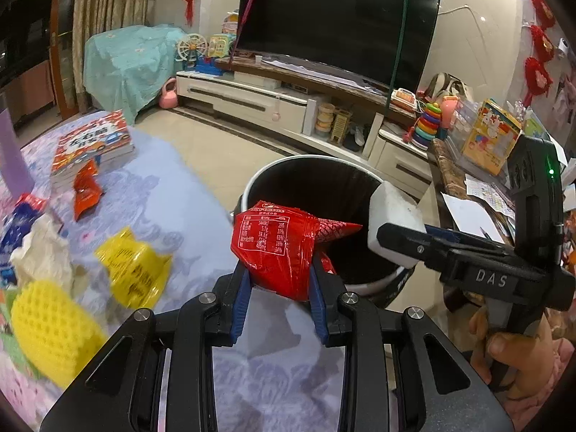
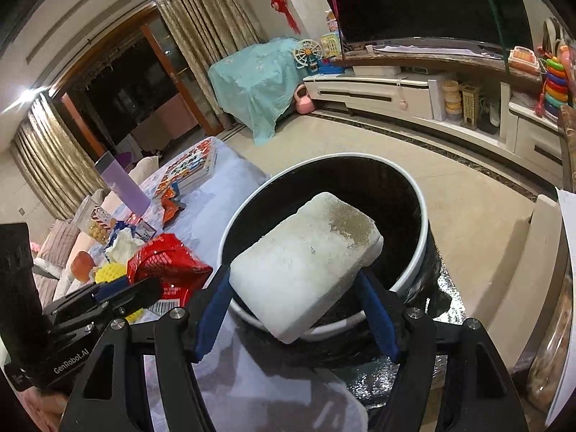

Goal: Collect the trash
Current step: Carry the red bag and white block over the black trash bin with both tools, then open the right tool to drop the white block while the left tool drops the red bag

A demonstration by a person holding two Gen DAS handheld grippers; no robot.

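Deposit step: left gripper (image 1: 279, 270), jaws pinching the red wrapper (image 1: 275, 248), and right gripper (image 2: 293, 309), jaws clamping the white sponge (image 2: 306, 262), poised at the bin (image 2: 421, 248); next, spread jaws over the opening.

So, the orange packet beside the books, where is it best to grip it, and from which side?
Probably at the crimped upper end of the orange packet, coming from above. It lies flat and crumpled on the cloth against the books, so its raised, pinched end gives the fingers an edge, and the books block that far side.
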